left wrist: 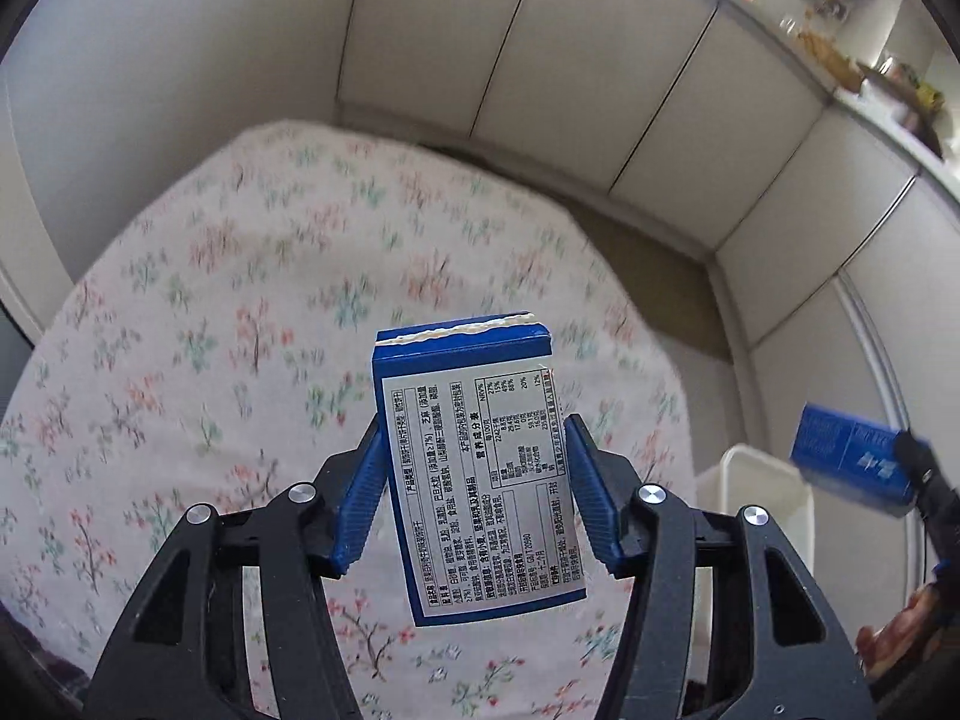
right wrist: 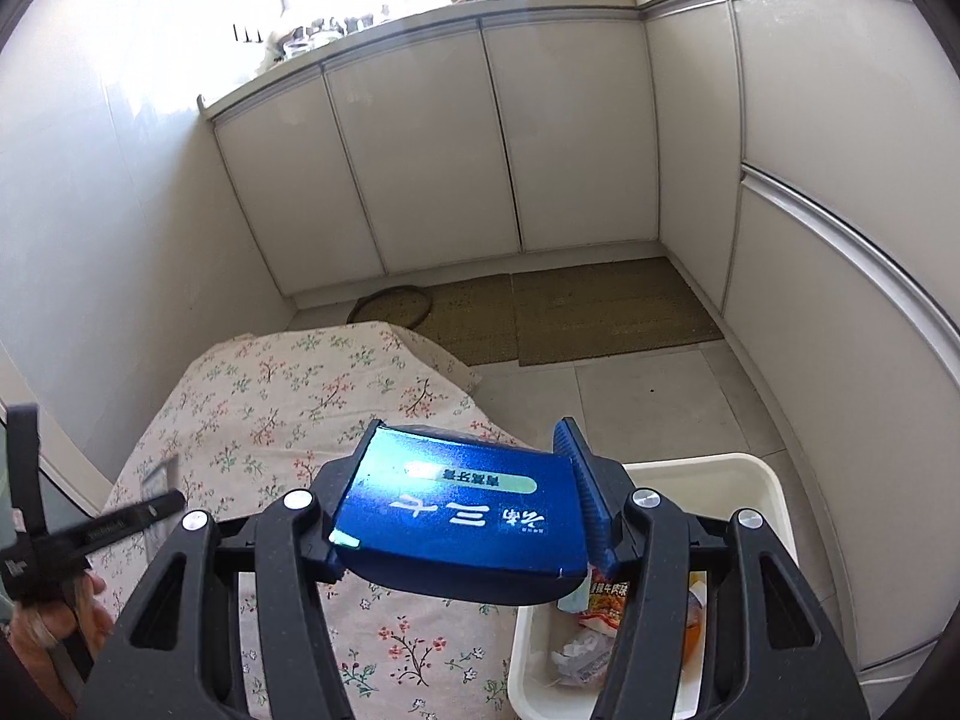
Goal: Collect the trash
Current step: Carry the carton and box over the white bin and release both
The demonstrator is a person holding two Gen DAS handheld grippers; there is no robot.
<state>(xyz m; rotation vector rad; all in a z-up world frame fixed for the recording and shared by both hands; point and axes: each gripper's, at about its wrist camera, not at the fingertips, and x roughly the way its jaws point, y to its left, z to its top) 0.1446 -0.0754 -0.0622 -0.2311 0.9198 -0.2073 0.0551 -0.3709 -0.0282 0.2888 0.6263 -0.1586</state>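
Observation:
A blue and white carton (left wrist: 474, 468) with a printed label panel hangs above the floral tablecloth (left wrist: 240, 300). My left gripper (left wrist: 474, 423) is shut on it, a blue pad pressed to each side. In the right wrist view, my right gripper (right wrist: 468, 426) is shut on a flat blue box (right wrist: 462, 516) with white lettering, held over the cloth's edge beside a white bin (right wrist: 708, 468). From the left wrist view, that blue box (left wrist: 840, 456) shows at far right above the white bin (left wrist: 756, 468). The left gripper (right wrist: 90, 528) appears blurred at the left edge, held in a hand (right wrist: 54, 618).
The bin holds a snack wrapper (right wrist: 609, 600) and crumpled paper. White cabinets (right wrist: 420, 150) line the walls behind and to the right. Woven mats (right wrist: 600, 312) lie on the tiled floor past the table. The countertop (left wrist: 870, 78) carries kitchen clutter.

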